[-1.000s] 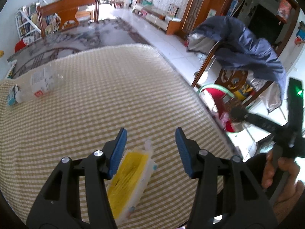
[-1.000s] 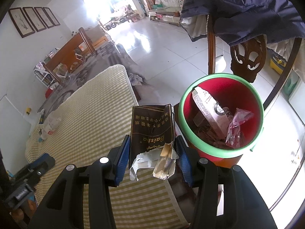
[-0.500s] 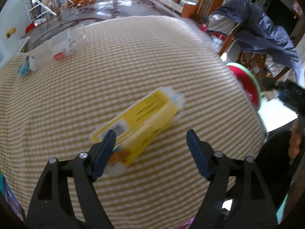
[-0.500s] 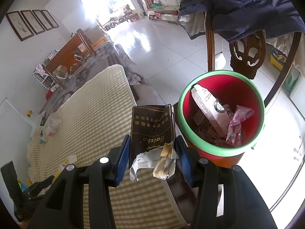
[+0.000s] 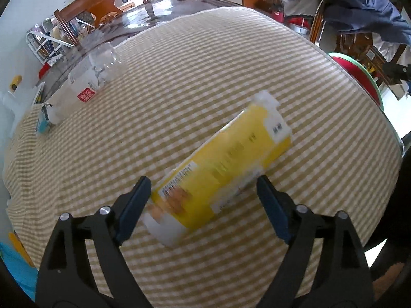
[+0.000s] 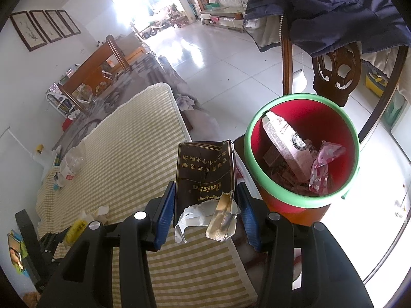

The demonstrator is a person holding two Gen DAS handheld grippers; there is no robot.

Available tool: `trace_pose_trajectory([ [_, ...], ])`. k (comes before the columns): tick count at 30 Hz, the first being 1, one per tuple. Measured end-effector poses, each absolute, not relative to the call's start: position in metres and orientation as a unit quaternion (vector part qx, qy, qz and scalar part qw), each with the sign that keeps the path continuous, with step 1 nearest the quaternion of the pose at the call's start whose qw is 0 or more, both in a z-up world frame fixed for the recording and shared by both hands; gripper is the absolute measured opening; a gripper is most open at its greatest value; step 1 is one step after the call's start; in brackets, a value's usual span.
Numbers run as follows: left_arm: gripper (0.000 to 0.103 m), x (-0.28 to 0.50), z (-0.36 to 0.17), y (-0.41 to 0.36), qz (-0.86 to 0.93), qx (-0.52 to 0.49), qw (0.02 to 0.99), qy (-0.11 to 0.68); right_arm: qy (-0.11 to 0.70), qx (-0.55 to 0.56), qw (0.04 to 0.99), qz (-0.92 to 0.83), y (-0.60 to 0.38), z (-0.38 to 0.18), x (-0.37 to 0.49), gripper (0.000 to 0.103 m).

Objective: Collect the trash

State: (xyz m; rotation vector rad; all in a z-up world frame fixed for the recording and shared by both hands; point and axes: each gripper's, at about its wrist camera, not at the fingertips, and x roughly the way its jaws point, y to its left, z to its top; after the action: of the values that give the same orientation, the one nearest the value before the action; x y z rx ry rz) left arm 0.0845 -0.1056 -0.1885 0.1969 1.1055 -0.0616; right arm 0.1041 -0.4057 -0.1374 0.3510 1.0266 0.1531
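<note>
Opening wide, L gripper (image 5: pixel 201 201) hangs over the checked table (image 5: pixel 195 77) w/ yellow carton (image 5: pixel 223 169) lying between its jaws, pads not pressing. R gripper (image 6: pixel 205 205) clamps a dark pack (image 6: pixel 204 169); red bin (image 6: pixel 301 151) just right of it.
</note>
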Motion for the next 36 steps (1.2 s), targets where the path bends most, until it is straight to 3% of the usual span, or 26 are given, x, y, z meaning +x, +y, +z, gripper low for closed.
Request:
trace_pose_trajectory([
  [4, 0.067, 0.091, -0.194, -0.098, -0.024, 0.080, 0.845, 0.529, 0.490, 0.164, 0.853, 0.072, -0.404, -0.139, 0.104, 0.048],
  [6, 0.039, 0.092, -0.193, -0.091, -0.031, 0.054, 0.846, 0.530, 0.490, 0.164, 0.853, 0.072, -0.404, -0.139, 0.104, 0.048],
  [9, 0.031, 0.096, -0.190, -0.084, -0.031, 0.006, 0.845, 0.535, 0.489, 0.165, 0.854, 0.073, -0.404, -0.139, 0.105, 0.048],
  [16, 0.027, 0.110, -0.162, -0.107, -0.100, -0.094, 0.842, 0.521, 0.480, 0.200, 0.849, 0.091, -0.418, -0.130, 0.109, 0.048],
  [24, 0.027, 0.149, -0.128, -0.231, -0.245, -0.079, 0.826, 0.501, 0.480, 0.256, 0.839, 0.022, -0.505, -0.133, 0.134, 0.048],
  [29, 0.027, 0.176, -0.133, -0.312, -0.297, -0.057, 0.805, 0.510, 0.471, 0.266, 0.841, -0.026, -0.551, -0.139, 0.142, 0.048],
  [32, 0.029, 0.191, -0.140, -0.349, -0.318, -0.031, 0.793, 0.518, 0.459, 0.275, 0.844, -0.041, -0.567, -0.135, 0.143, 0.049],
  [33, 0.043, 0.193, -0.141, -0.358, -0.321, -0.018, 0.795, 0.515, 0.455, 0.277, 0.845, -0.047, -0.570, -0.133, 0.141, 0.050],
  [34, 0.055, 0.195, -0.143, -0.366, -0.315, 0.002, 0.800, 0.510, 0.450, 0.281, 0.846, -0.052, -0.573, -0.132, 0.139, 0.061],
  [35, 0.078, 0.197, -0.143, -0.369, -0.308, 0.009, 0.806, 0.505, 0.444, 0.287, 0.847, -0.054, -0.576, -0.130, 0.135, 0.065],
  [36, 0.084, 0.197, -0.143, -0.368, -0.302, 0.007, 0.813, 0.498, 0.441, 0.293, 0.847, -0.052, -0.576, -0.128, 0.132, 0.065],
])
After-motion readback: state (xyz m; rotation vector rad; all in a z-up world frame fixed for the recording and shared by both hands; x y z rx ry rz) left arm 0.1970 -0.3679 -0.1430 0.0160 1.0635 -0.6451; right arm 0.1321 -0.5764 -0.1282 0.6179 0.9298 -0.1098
